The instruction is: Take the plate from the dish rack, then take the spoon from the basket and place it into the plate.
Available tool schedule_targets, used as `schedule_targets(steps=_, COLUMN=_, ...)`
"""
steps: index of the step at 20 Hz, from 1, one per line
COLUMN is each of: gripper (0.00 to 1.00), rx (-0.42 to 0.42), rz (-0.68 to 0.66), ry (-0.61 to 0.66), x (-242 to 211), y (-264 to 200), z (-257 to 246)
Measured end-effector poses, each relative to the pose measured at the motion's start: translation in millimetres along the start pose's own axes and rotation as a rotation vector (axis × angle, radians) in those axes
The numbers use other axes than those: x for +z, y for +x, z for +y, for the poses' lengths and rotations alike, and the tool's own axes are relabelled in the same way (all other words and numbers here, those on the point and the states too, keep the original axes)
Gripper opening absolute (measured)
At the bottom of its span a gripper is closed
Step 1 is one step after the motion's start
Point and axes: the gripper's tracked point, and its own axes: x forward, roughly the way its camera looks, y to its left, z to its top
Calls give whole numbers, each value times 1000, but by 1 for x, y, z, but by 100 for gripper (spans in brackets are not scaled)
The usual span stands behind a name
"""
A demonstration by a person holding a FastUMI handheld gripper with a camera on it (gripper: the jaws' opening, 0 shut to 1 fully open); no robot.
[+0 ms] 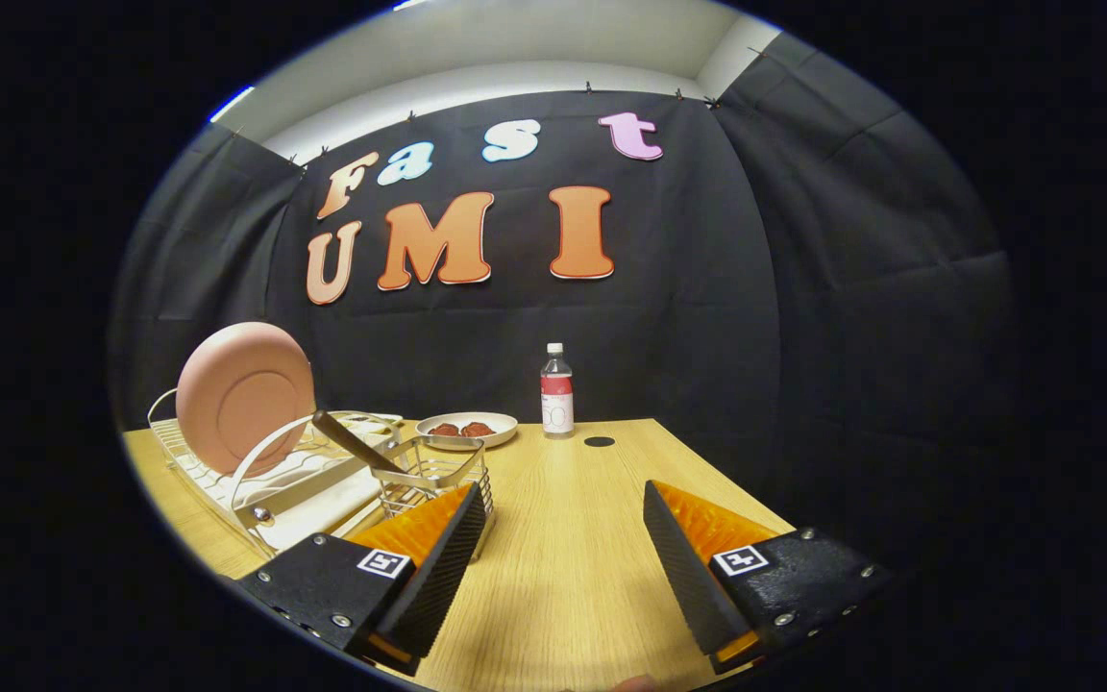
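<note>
One spoon (354,444) in basket (433,476), handle slanting up-left, hand-held gripper (563,505) spread, empty.

Cloth-walled recording booth (803,288), wooden table (573,538)

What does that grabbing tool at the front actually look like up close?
The gripper has two wedge-shaped fingers that taper toward their tips, with ribbed inner faces. Each finger sits on a flat plate held by small silver screws, and each plate carries a small square black-and-white marker. No cables can be seen. The fingers are apart with bare table between them.
</note>
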Motion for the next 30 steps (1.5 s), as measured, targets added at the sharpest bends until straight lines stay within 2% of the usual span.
schedule_targets(steps=2, gripper=99, rx=-18, rz=-35, ry=27, x=11, y=35, z=-4)
schedule_targets(steps=5, gripper=99, rx=-150, rz=-98, ry=-18, x=44, y=60, z=-31)
schedule_targets(steps=8, gripper=99, rx=-147, rz=-253, ry=-51, x=131, y=40, z=-10)
schedule_targets(steps=13, gripper=99, rx=-53, rz=-366, ry=-134, x=228, y=-27, z=67)
schedule_targets(steps=15, gripper=99, rx=-2, rz=-388, ry=-147, x=249, y=-57, z=103)
schedule_targets(steps=18, gripper=99, rx=62, rz=-380, ry=-110, x=266, y=-97, z=148)
schedule_targets(steps=23, gripper=97, rx=147, rz=-385, ry=-48, x=291, y=-134, z=196)
schedule_targets(steps=27, gripper=97, rx=229, rz=-288, ry=62, x=284, y=-143, z=221)
schedule_targets(steps=30, gripper=98, rx=215, rz=-244, ry=99, x=281, y=-137, z=216)
